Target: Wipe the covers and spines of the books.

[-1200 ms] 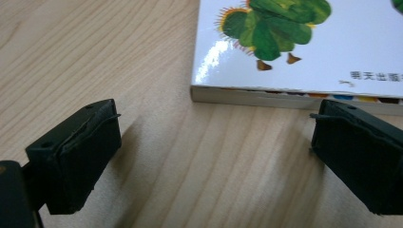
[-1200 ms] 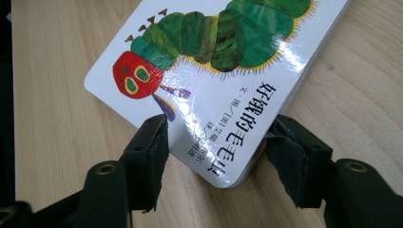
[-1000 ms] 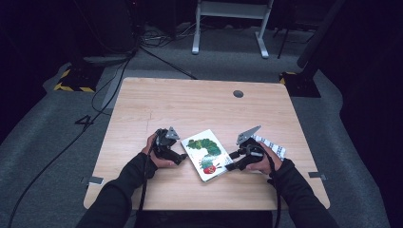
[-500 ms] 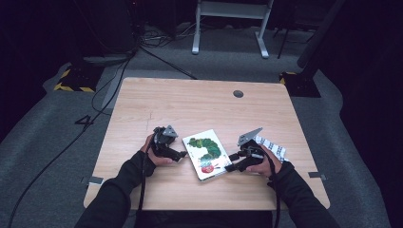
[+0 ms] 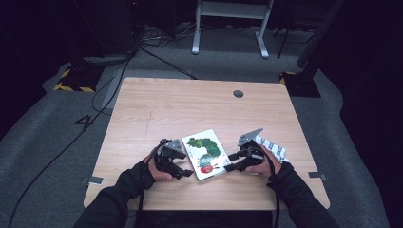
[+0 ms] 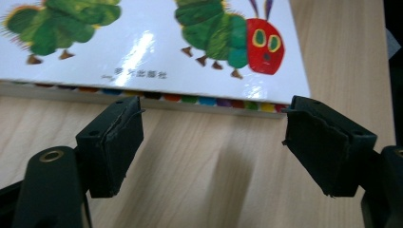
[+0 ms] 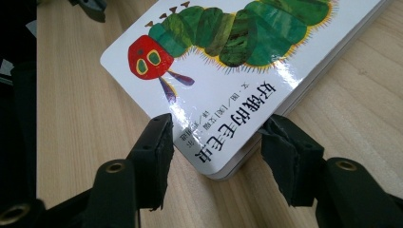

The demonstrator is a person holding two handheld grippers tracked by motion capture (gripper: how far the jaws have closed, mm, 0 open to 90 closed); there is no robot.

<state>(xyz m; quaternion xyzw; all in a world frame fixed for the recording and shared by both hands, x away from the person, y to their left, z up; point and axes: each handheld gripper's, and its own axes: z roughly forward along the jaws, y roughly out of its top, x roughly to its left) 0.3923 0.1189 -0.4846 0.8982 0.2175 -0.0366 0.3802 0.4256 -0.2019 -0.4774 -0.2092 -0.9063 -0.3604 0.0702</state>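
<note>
A white board book [image 5: 204, 148] with a green caterpillar on its cover lies flat on the wooden table [image 5: 180, 109]. My right gripper [image 5: 229, 164] is at the book's near right corner. In the right gripper view the book [image 7: 237, 52] has that corner between the jaws of the right gripper [image 7: 218, 121], whose pads press its two edges. My left gripper [image 5: 187, 172] points at the book's near left side. In the left gripper view the left gripper [image 6: 214, 107] has just been closing, still open, nothing between its jaws, and the book [image 6: 142, 47] lies just past the tips.
A white strip with a dark pattern [image 5: 274, 147] lies under the right hand. A round cable hole [image 5: 238, 93] is at the table's far right. The near table edge runs close behind both hands. Desk legs [image 5: 228, 28] and cables lie on the floor beyond.
The left gripper has shifted a little toward the near edge along the book's left side, and its jaws have narrowed. The right gripper and the book have stayed put.
</note>
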